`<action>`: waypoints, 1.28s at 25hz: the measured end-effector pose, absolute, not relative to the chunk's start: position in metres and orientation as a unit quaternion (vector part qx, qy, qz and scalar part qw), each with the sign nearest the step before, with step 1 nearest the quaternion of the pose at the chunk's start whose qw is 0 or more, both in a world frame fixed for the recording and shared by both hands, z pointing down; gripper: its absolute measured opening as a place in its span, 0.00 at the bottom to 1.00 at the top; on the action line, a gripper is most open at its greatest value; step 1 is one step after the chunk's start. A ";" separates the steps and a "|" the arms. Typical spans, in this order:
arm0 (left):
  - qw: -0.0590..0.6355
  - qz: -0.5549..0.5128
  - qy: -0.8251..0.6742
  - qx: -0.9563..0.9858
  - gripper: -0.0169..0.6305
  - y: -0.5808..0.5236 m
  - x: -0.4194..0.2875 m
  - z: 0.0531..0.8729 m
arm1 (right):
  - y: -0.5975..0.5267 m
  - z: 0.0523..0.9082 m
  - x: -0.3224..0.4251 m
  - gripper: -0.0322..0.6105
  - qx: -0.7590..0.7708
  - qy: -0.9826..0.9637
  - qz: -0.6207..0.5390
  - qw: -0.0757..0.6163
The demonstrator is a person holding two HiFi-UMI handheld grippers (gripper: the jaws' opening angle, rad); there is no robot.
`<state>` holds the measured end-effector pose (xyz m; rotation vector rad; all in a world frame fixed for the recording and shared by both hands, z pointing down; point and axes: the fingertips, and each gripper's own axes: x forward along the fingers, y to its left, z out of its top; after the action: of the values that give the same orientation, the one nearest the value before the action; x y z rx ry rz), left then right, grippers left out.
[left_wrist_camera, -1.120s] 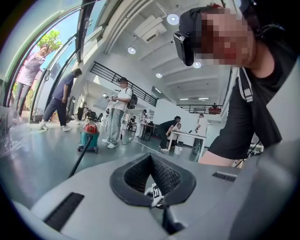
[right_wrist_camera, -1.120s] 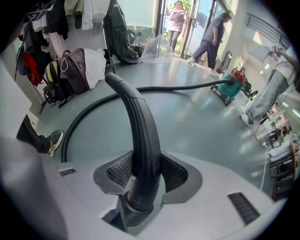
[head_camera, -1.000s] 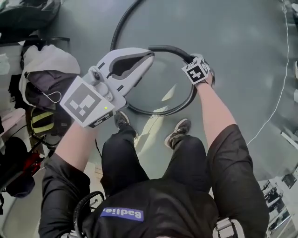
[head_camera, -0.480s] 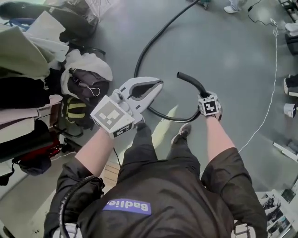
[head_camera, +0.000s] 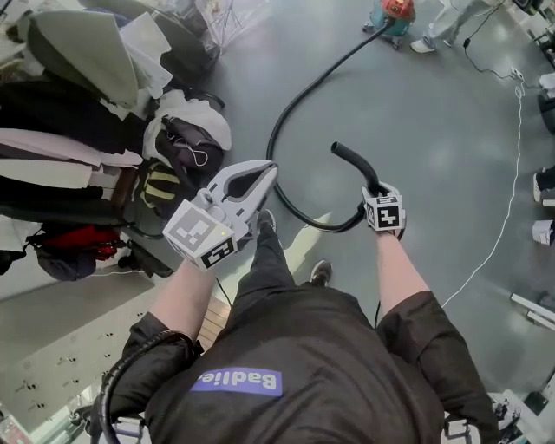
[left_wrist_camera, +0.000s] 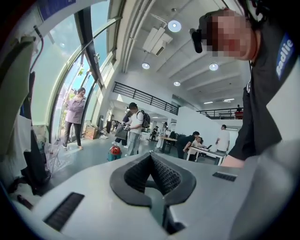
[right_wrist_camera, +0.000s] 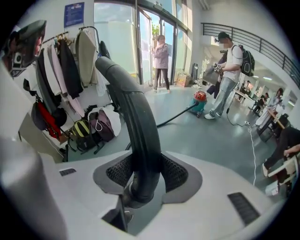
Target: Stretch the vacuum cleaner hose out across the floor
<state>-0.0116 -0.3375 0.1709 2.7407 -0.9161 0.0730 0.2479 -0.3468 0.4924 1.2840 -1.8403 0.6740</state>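
Note:
The black vacuum hose (head_camera: 286, 113) runs from the red vacuum cleaner (head_camera: 395, 9) at the far top, curves down over the grey floor and loops up to my right gripper (head_camera: 375, 192). That gripper is shut on the hose's stiff bent end piece (right_wrist_camera: 136, 117), which stands up between its pads (right_wrist_camera: 180, 176). The right gripper (right_wrist_camera: 143, 176) points steeply down. My left gripper (head_camera: 271, 167) is held in the air left of the hose loop, shut with nothing in it. In the left gripper view the left gripper (left_wrist_camera: 151, 157) points almost level across the hall, and the vacuum cleaner (left_wrist_camera: 115, 152) shows beyond it.
A clothes rack (head_camera: 78, 130) with coats and bags (head_camera: 165, 186) fills the left side. A white cable (head_camera: 503, 199) trails over the floor at the right. People stand near the vacuum cleaner (right_wrist_camera: 200, 101) and by the glass doors (right_wrist_camera: 161, 56).
Both grippers have risen, the right one lifting the hose end. The hose ring on the floor has opened into a wider curve, and the vacuum cleaner has come into view.

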 end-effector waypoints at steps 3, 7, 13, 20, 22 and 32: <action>0.131 0.012 -0.328 0.935 0.02 -0.291 0.001 0.156 | -0.322 0.461 0.235 0.32 0.497 -0.751 0.246 0.358; 0.119 0.008 -0.308 0.944 0.02 -0.253 0.004 0.138 | -0.279 0.433 0.220 0.32 0.493 -0.766 0.238 0.336; 0.094 -0.016 -0.281 0.955 0.02 -0.219 -0.043 0.123 | -0.219 0.416 0.163 0.32 0.504 -0.763 0.231 0.332; 0.070 -0.018 -0.240 0.968 0.02 -0.172 -0.133 0.123 | -0.165 0.402 0.086 0.32 0.552 -0.741 0.244 0.295; 0.075 -0.016 -0.233 0.969 0.02 -0.155 -0.145 0.123 | -0.147 0.392 0.070 0.32 0.555 -0.742 0.247 0.285; 0.080 0.015 -0.283 0.956 0.02 -0.099 -0.184 0.136 | -0.106 0.397 0.029 0.32 0.520 -0.776 0.239 0.263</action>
<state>-0.1843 -0.0986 0.1359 2.8583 -0.8477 0.0437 0.0293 -0.1055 0.3969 1.4073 -2.0989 0.6467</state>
